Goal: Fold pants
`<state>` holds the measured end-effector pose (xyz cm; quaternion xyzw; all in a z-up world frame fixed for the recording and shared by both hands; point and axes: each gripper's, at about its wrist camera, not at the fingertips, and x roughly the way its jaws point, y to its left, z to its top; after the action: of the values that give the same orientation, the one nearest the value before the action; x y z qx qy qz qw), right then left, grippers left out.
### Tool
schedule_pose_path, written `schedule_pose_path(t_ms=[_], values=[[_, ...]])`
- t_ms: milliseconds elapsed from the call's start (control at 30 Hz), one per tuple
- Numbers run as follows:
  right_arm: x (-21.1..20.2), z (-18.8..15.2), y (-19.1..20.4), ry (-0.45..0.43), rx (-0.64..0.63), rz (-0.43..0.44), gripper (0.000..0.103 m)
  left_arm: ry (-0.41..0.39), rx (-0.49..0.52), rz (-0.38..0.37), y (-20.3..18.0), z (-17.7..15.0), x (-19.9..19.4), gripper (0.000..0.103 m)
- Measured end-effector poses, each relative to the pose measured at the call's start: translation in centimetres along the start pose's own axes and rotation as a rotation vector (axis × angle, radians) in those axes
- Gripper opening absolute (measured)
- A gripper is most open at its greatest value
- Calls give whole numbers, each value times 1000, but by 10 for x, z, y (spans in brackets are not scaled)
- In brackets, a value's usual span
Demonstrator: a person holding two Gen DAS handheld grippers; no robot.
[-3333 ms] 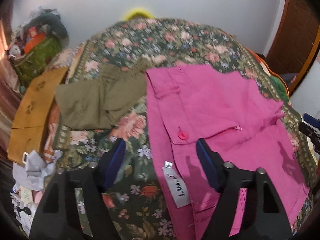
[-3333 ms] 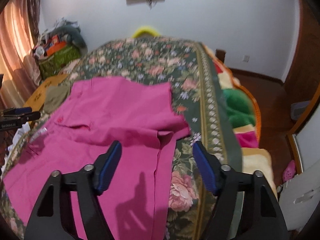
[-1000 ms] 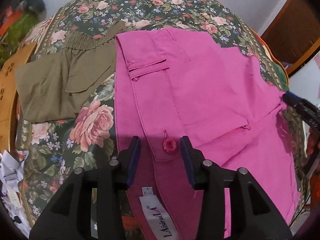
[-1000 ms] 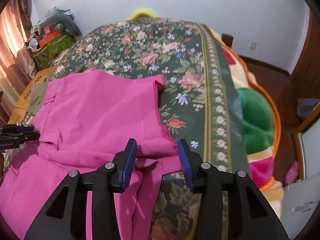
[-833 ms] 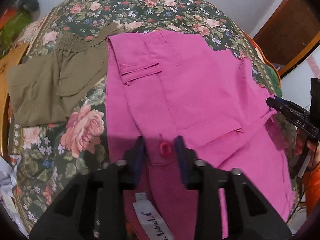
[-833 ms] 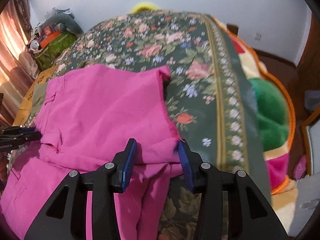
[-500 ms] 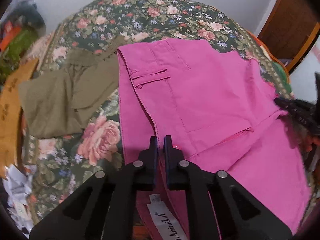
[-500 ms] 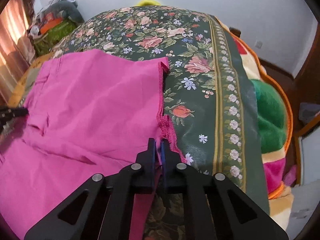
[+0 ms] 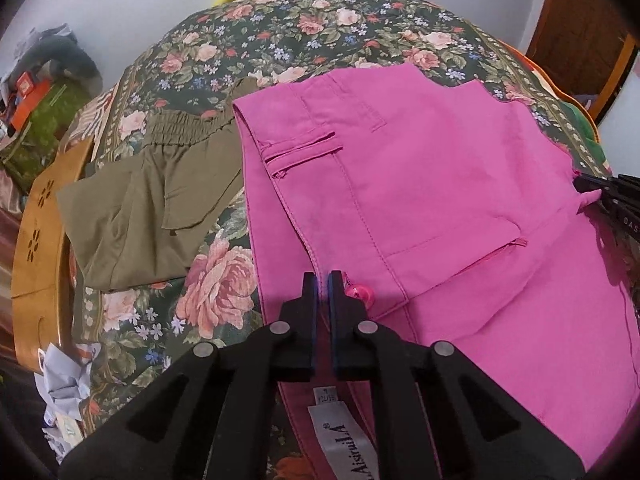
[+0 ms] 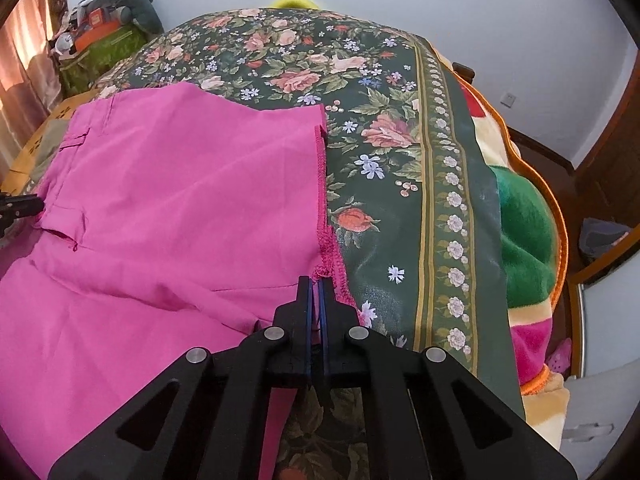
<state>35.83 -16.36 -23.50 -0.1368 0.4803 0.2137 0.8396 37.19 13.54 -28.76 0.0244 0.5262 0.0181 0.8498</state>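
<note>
Pink pants [image 9: 420,184] lie spread on a floral bedspread [image 9: 280,36], one half lying over the other. My left gripper [image 9: 322,280] is shut on the pink waistband edge beside a pink button [image 9: 360,294], with a white label [image 9: 344,444] below it. My right gripper [image 10: 316,282] is shut on the frayed edge of the pink pants [image 10: 180,200] at the crotch seam. The right gripper's tip shows at the right edge of the left wrist view [image 9: 600,188]. The left gripper's tip shows at the left edge of the right wrist view [image 10: 20,204].
Folded olive-green pants [image 9: 152,208] lie left of the pink pants. A wooden board [image 9: 36,240] and crumpled paper [image 9: 68,380] sit at the bed's left edge. A green and orange blanket [image 10: 524,248] hangs on the right side. Clutter [image 10: 104,28] is piled by the wall.
Both grippers came down onto the pants and closed from open: the left on the waistband by the button, the right on the frayed seam edge. Both are lifting the fabric slightly.
</note>
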Motion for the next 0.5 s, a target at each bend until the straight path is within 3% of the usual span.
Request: schedule_pose_path(t_ms=[133, 267, 367, 433, 500], values=[[-7, 3, -3, -1, 3, 39, 6, -10, 28, 25, -1, 1, -11, 8], [-18, 9, -6, -10, 1, 23, 14, -35, 14, 11, 3, 7, -27, 12], [-34, 17, -6, -55, -4, 14, 33, -75, -8, 6, 10, 18, -43, 24], [-48, 24, -5, -108, -10, 4, 49, -114, -17, 7, 14, 25, -54, 45], [-57, 30, -4, -146, -8, 2, 60, -163, -24, 19, 20, 33, -66, 57]])
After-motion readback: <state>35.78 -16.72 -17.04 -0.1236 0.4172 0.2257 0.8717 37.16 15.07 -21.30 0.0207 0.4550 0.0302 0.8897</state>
